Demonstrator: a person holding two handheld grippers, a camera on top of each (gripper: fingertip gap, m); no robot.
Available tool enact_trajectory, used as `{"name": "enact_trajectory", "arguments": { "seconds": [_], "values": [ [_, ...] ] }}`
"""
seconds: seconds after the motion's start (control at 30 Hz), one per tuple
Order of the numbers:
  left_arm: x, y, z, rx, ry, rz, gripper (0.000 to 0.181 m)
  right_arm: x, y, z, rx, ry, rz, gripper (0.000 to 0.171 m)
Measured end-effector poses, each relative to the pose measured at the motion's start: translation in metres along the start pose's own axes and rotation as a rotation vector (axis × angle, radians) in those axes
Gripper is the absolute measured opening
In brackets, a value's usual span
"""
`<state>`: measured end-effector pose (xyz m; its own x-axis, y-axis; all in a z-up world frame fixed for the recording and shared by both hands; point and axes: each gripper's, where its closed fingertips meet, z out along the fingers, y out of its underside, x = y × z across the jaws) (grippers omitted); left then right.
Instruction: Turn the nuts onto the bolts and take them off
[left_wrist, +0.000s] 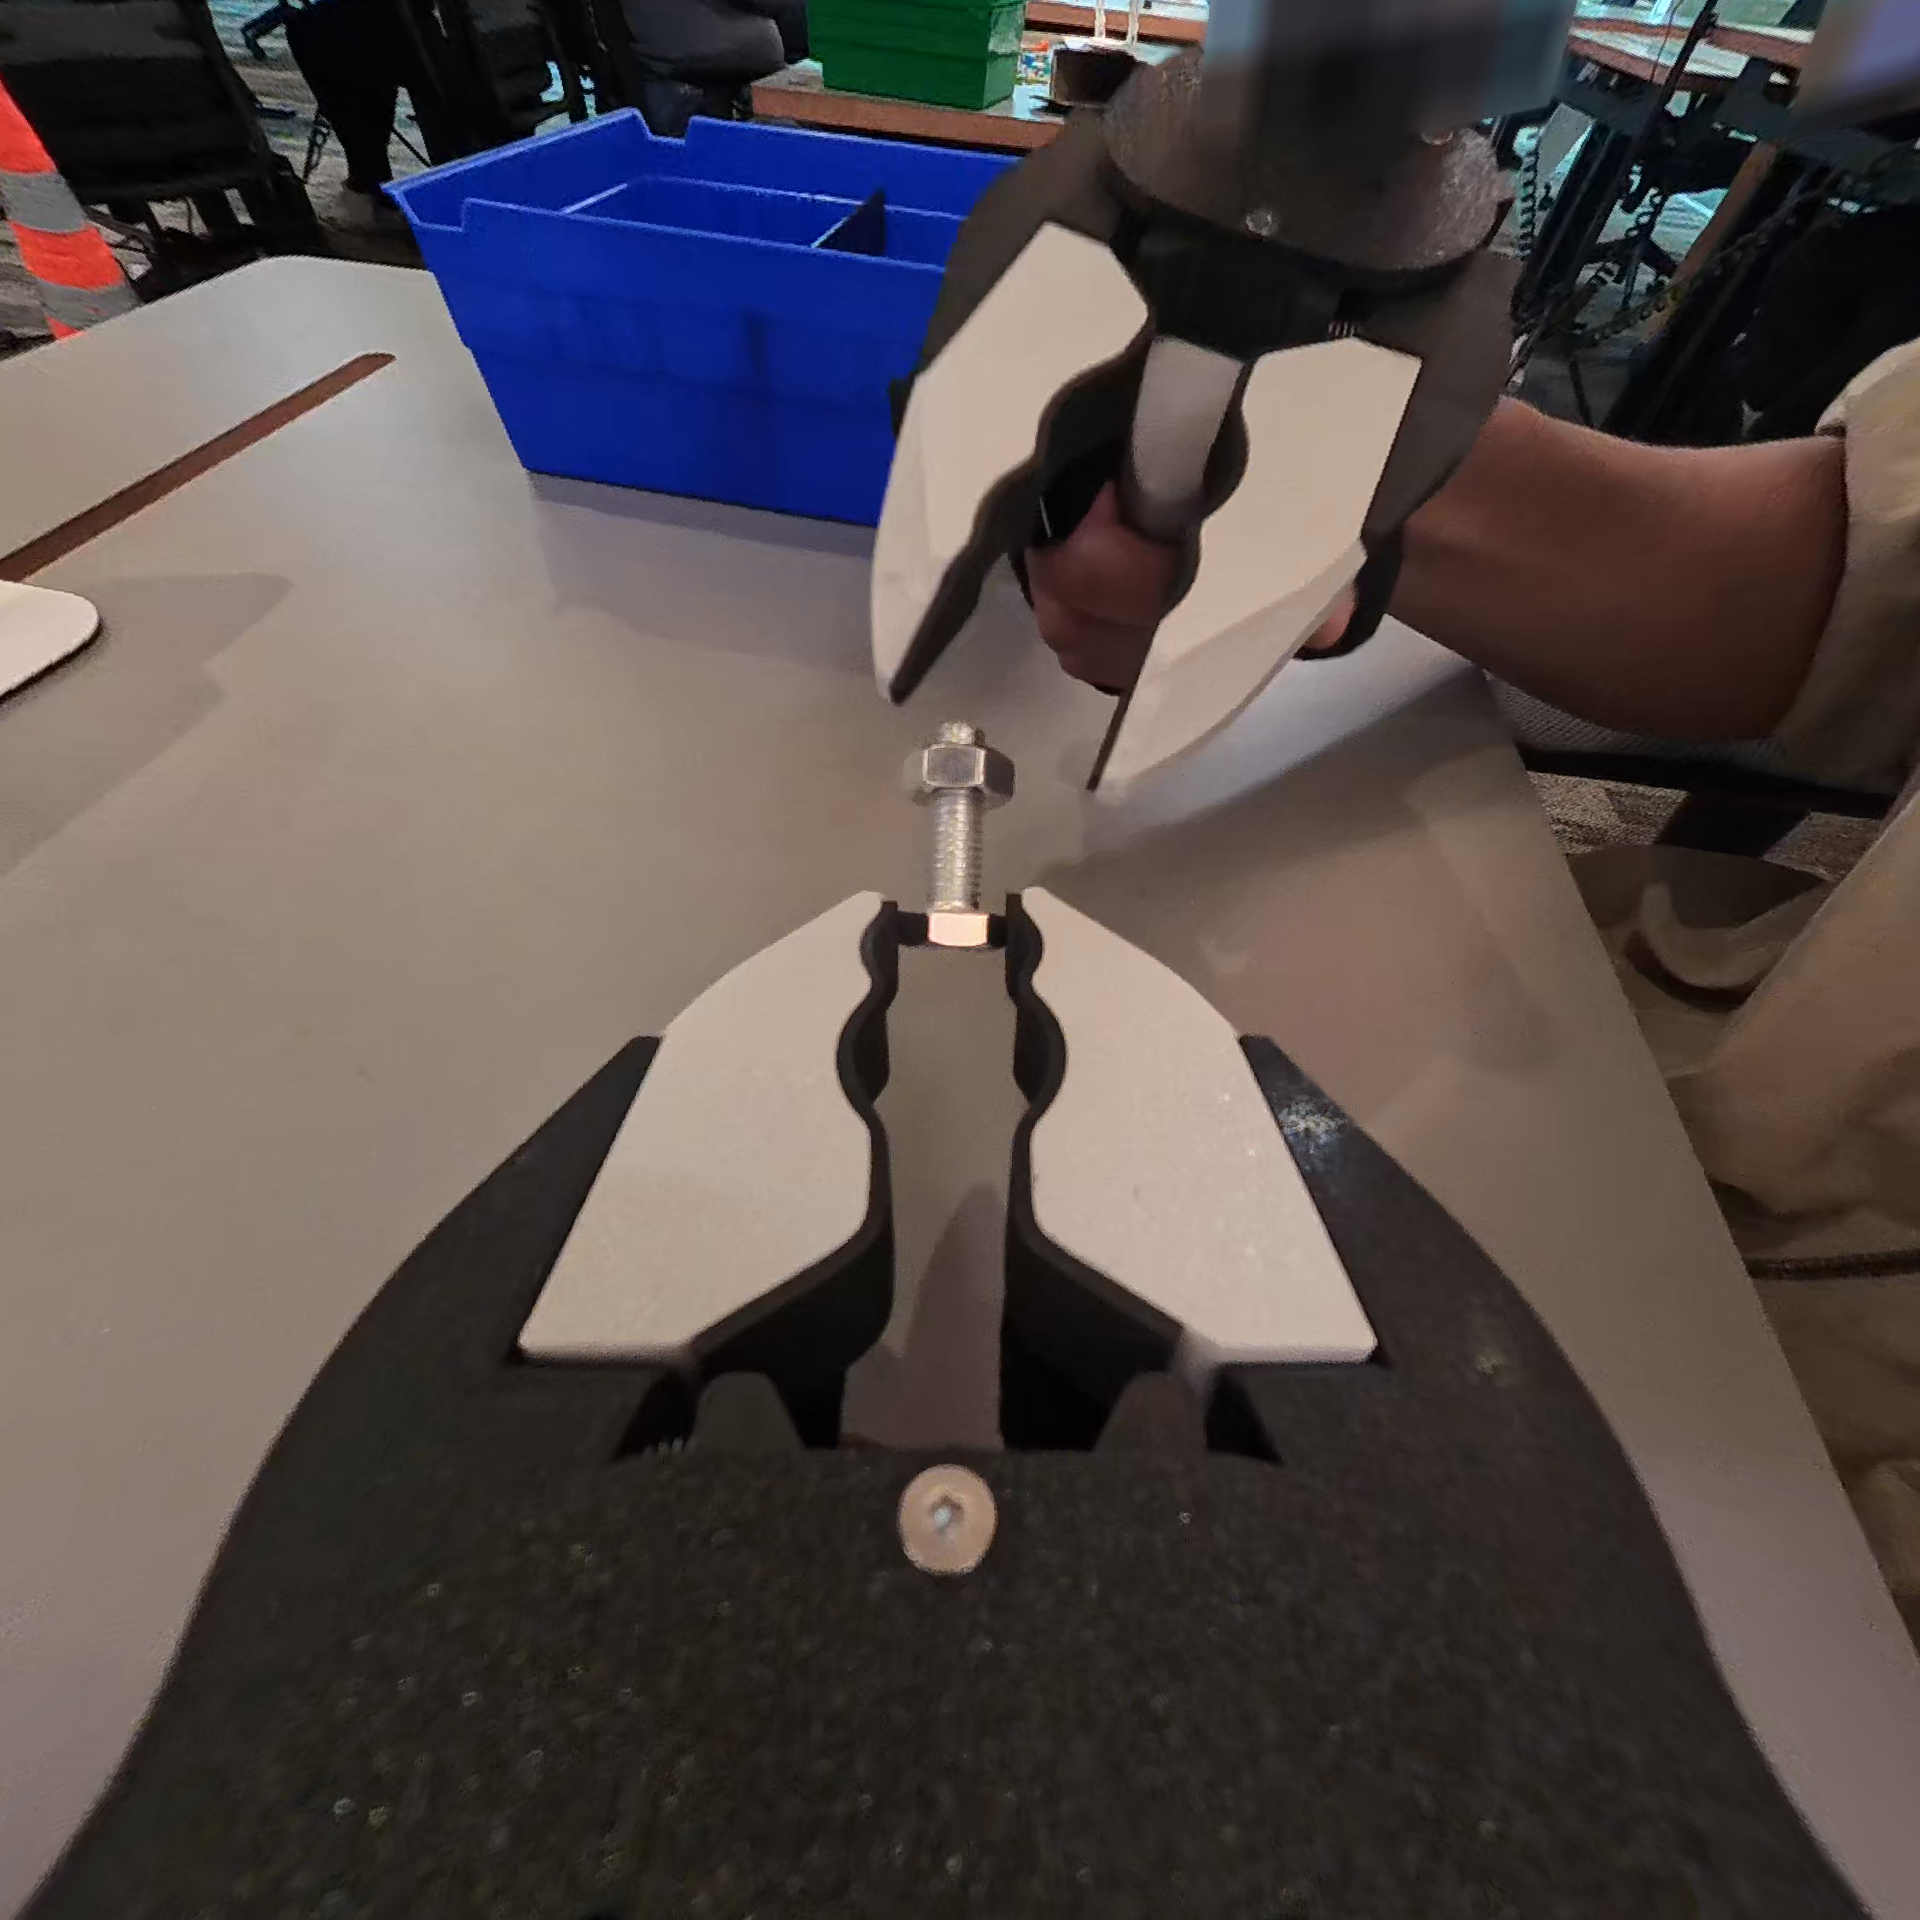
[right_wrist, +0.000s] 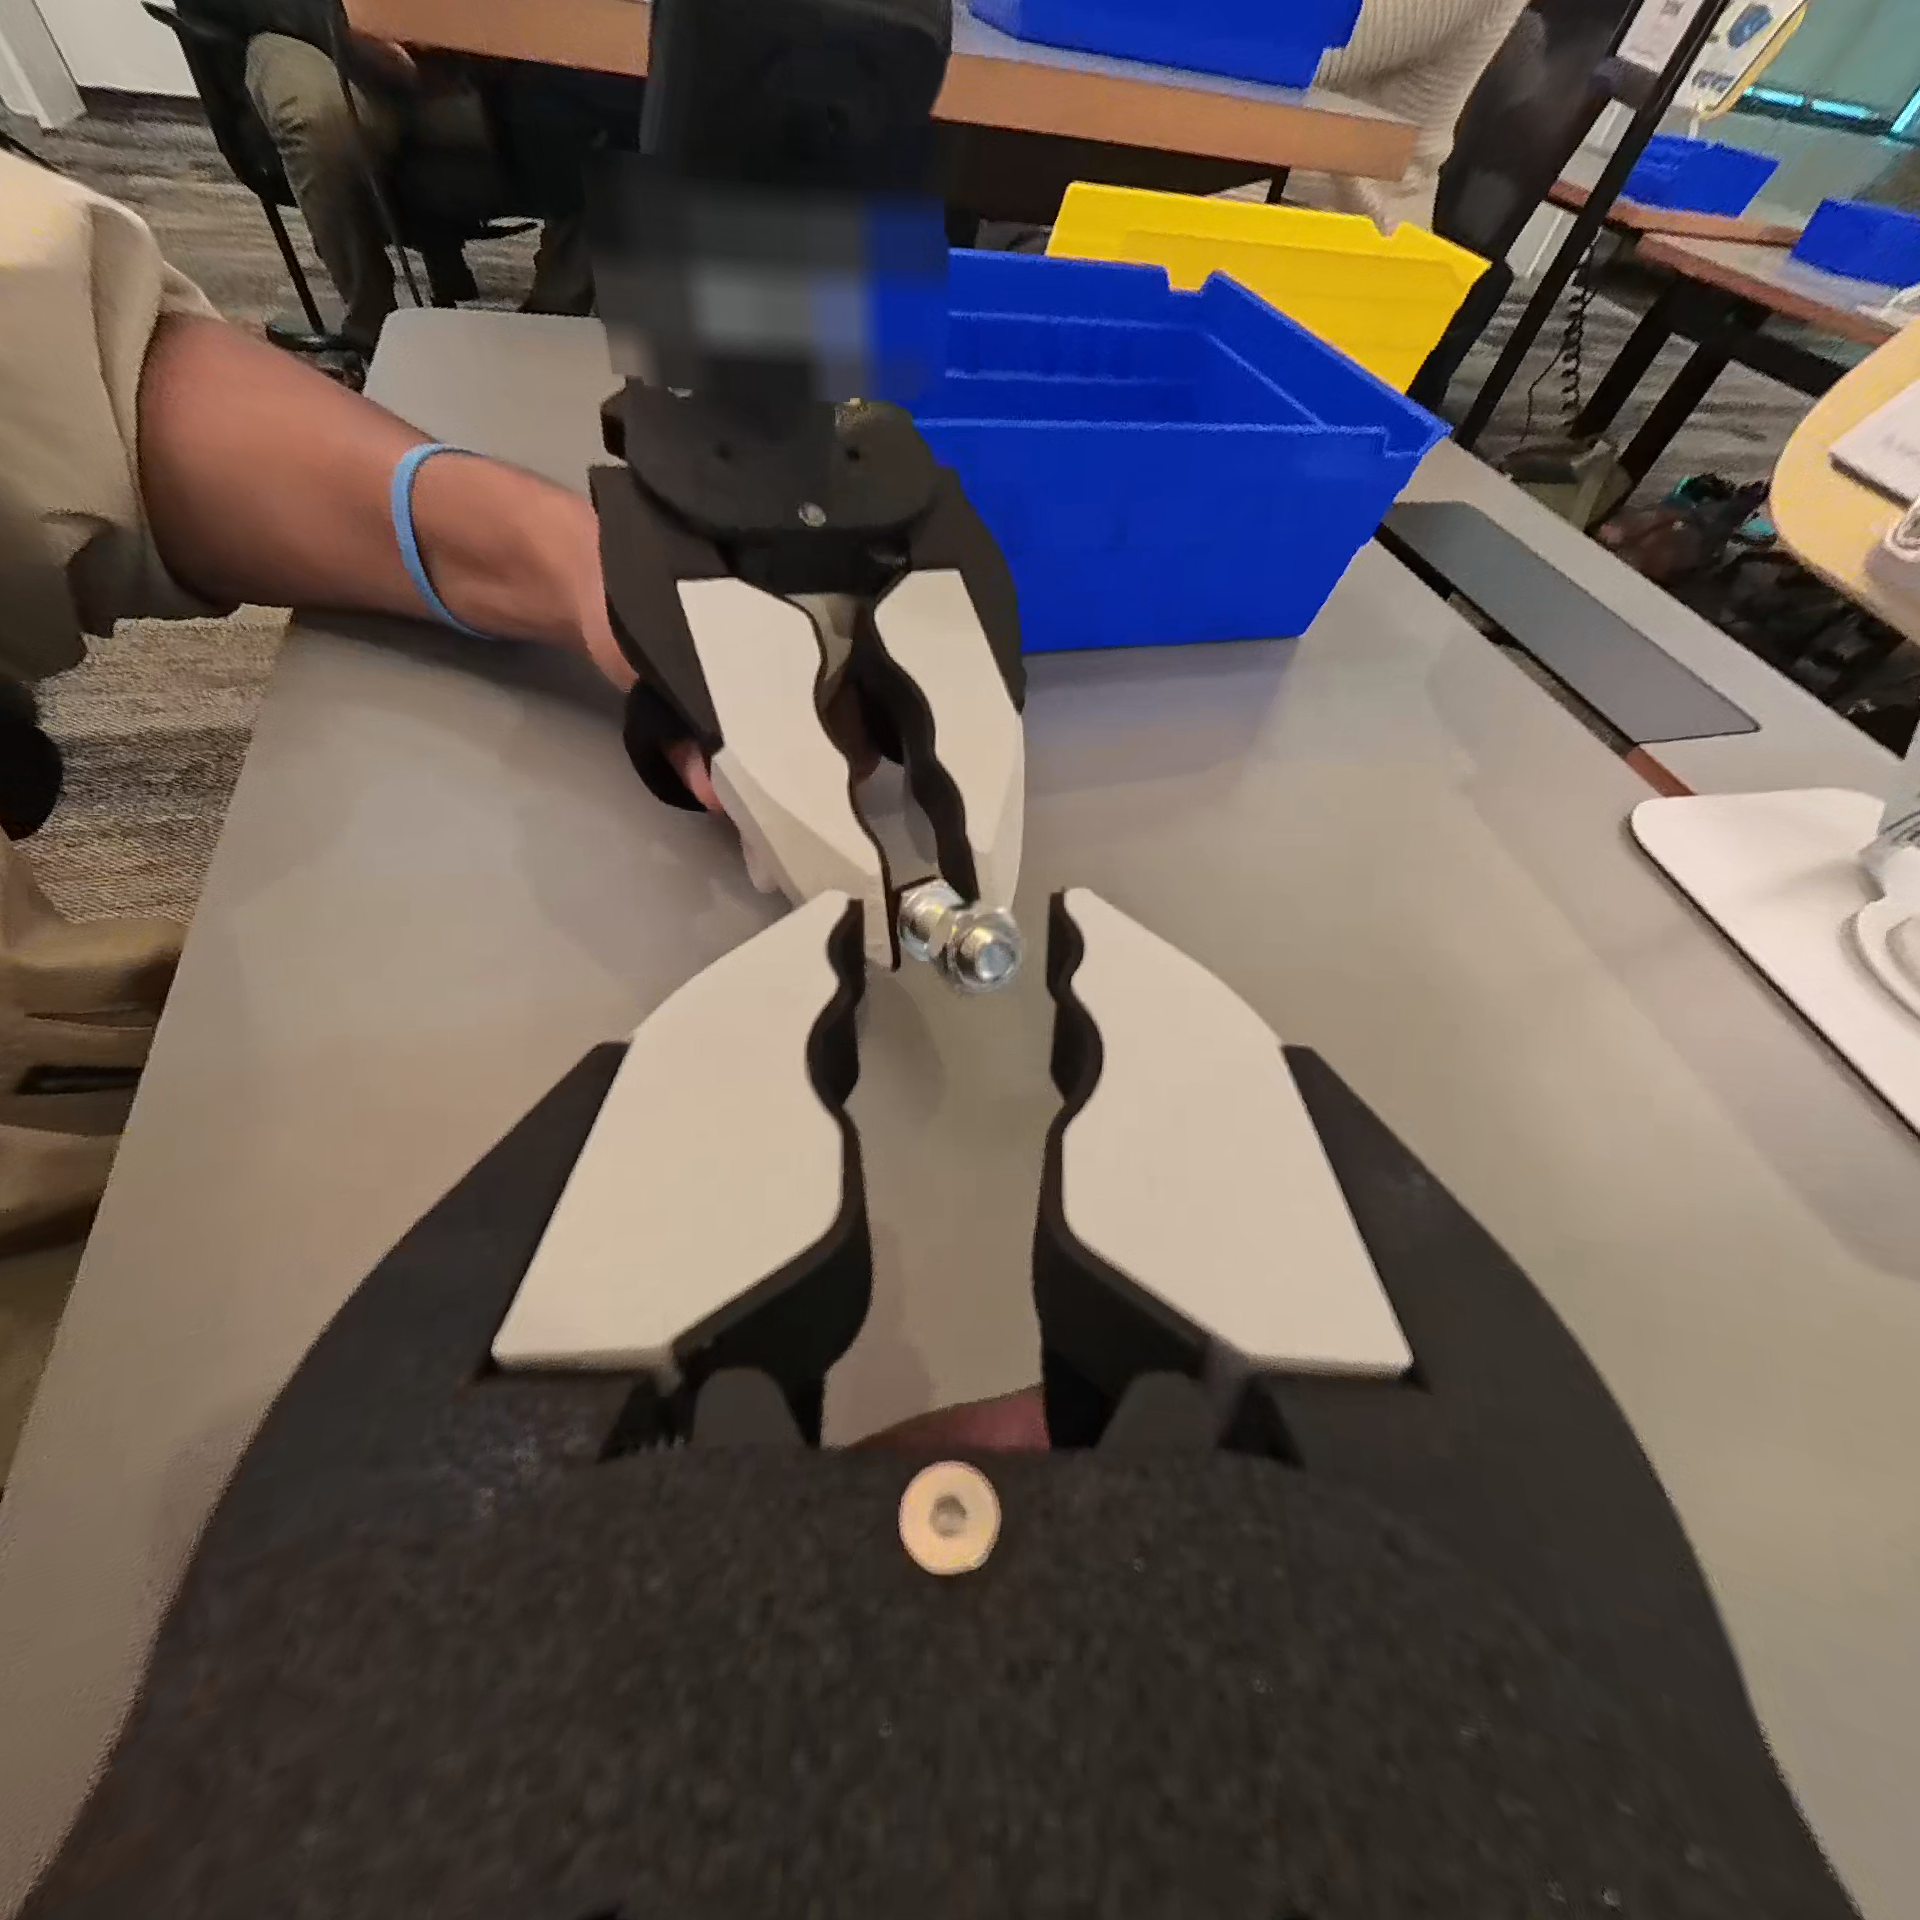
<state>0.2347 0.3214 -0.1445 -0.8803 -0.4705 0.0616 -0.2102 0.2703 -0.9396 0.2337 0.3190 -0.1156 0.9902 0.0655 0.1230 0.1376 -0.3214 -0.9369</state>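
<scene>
Left gripper (left_wrist: 951, 914): clamped on the head of the bolt (left_wrist: 957, 852), above the table (left_wrist: 416, 831).
Right gripper (right_wrist: 961, 920): fingers spread, empty, just beside the nut (left_wrist: 957, 771).
Nut: near thread tip.
Handling: small, rigid, smooth steel; likely slippery. Grip across the flats.

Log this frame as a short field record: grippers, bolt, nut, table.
left gripper: fingers shut on the bolt head
right gripper: open, facing the bolt tip, touching nothing
bolt: held above the table, shank pointing away from the left gripper
nut: threaded on near the bolt's free end
table: grey; blue bin at far side
</scene>
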Motion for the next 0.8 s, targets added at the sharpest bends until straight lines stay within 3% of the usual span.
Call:
{"name": "enact_trajectory", "arguments": {
  "seconds": [0.4,0.8],
  "values": [
    [0.014,-0.003,-0.001,-0.014,0.048,0.033,0.019,-0.026,0.0,-0.001,0.037,-0.161,-0.079,0.035],
    [0.018,-0.017,-0.008,0.058,0.104,-0.044,0.019,-0.021,-0.007,-0.008,0.056,-0.121,-0.123,0.036]
  ]
}}
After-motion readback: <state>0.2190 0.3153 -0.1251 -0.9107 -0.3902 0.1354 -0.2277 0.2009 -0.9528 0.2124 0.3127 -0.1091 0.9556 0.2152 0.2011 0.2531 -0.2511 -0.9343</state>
